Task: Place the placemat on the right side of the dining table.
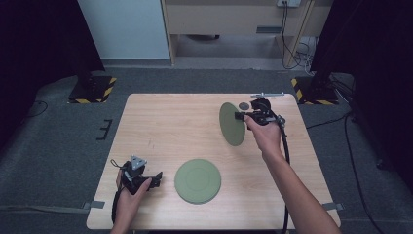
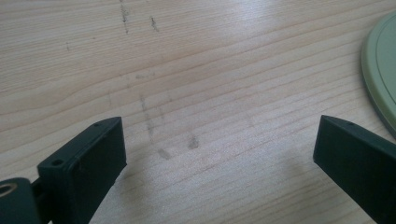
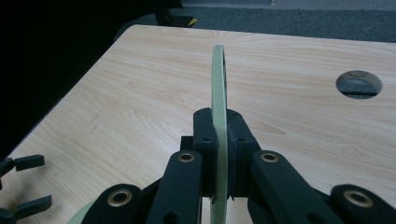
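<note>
The right gripper (image 1: 242, 116) is holding a green plate (image 1: 231, 124) on edge above the far right part of the table (image 1: 160, 122)

The plate is looking flat, round and a dull olive green, and in the right gripper view it is showing as a thin pale rim (image 3: 218, 84) standing upright between the two black jaws, which are clamping tight on its lower edge. A second green plate (image 1: 197, 181) of the same kind is lying flat near the front edge of the table, its rim (image 2: 379, 70) peeking in at the side of the left gripper view. The left gripper (image 1: 157, 179) is resting low by the front left corner, its jaws standing wide apart over bare wood and gripping nothing. The held plate's bottom edge is being cut off behind the jaws, and a round hole (image 3: 358, 84) in the tabletop is lying beyond it
</note>
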